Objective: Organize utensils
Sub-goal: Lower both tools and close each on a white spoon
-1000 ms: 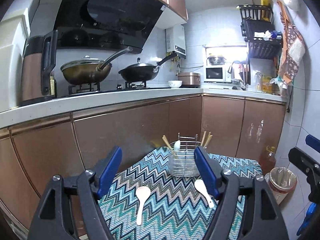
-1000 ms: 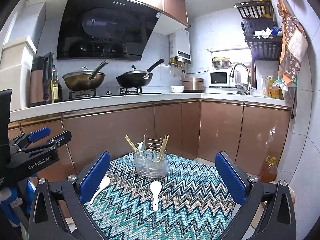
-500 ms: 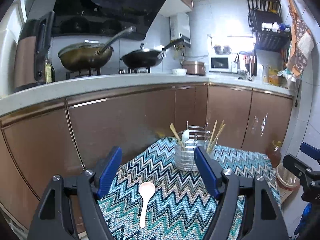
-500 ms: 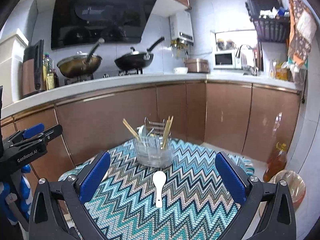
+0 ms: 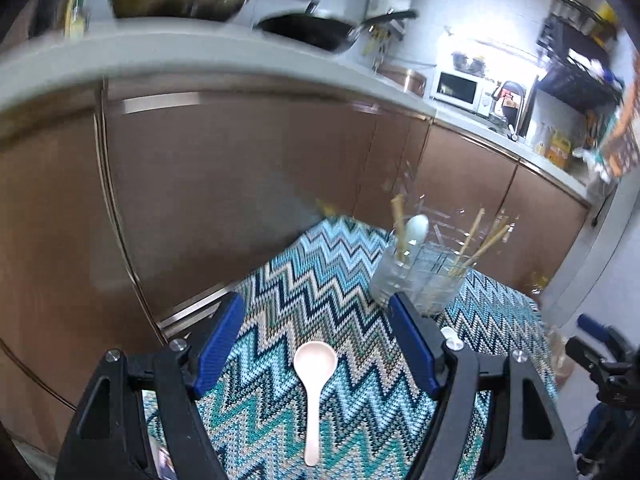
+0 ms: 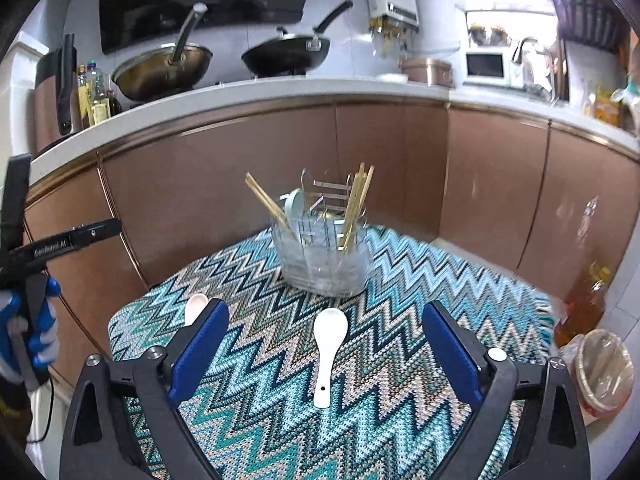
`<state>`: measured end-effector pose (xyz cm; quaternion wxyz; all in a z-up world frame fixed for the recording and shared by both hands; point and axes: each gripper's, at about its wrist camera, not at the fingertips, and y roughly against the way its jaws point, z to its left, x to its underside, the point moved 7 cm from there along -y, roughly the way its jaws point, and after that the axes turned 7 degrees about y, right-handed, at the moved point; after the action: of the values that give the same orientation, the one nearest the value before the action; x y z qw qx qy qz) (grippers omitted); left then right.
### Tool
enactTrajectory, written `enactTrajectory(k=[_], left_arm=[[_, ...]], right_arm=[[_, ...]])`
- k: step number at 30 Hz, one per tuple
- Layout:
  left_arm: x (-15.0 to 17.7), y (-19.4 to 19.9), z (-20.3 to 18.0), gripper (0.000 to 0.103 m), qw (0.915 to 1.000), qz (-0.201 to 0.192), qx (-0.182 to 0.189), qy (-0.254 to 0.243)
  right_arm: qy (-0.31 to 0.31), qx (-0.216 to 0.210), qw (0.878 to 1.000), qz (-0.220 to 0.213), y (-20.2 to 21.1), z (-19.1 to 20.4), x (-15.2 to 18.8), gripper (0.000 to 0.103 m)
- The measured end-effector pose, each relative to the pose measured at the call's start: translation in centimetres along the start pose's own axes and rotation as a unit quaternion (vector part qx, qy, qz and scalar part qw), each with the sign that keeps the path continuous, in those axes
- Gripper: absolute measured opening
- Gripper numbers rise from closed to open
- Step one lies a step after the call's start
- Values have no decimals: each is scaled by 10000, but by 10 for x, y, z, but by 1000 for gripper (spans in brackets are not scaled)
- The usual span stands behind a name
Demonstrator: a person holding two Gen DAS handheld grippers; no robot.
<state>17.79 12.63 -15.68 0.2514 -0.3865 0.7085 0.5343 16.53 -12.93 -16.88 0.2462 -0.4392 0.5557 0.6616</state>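
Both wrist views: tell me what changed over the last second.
Both open tongs tipped down and moved in over the zigzag cloth: the left tongs now frame the cream plastic spoon, the right tongs the white ceramic spoon. Nothing gripped. Spoons and clear utensil holder stayed put.

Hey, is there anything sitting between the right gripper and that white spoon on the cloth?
Nothing visible. The white spoon lies alone on bare zigzag cloth, centered ahead of the open right gripper.
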Motion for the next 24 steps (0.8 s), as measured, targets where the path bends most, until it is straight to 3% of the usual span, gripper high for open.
enactTrajectory(k=[4, 9, 15, 20, 24], left_arm=[[16, -44, 24, 72, 9928, 901, 637, 471], [44, -89, 29, 72, 9778, 1715, 1040, 605], [59, -114, 30, 69, 9654, 2167, 1339, 561], [69, -135, 32, 51, 9565, 2473, 1439, 563], [73, -144, 35, 42, 9527, 2575, 1512, 565]], right_arm=[[-119, -342, 9987, 355, -32, -7, 5, 80], [-293, -946, 9911, 893, -71, -9, 14, 61], [-345, -1220, 9833, 1308, -103, -12, 25, 50], [-540, -1393, 9761, 1579, -130, -22, 34, 43], [-617, -1538, 9708, 1733, -153, -27, 34, 42]])
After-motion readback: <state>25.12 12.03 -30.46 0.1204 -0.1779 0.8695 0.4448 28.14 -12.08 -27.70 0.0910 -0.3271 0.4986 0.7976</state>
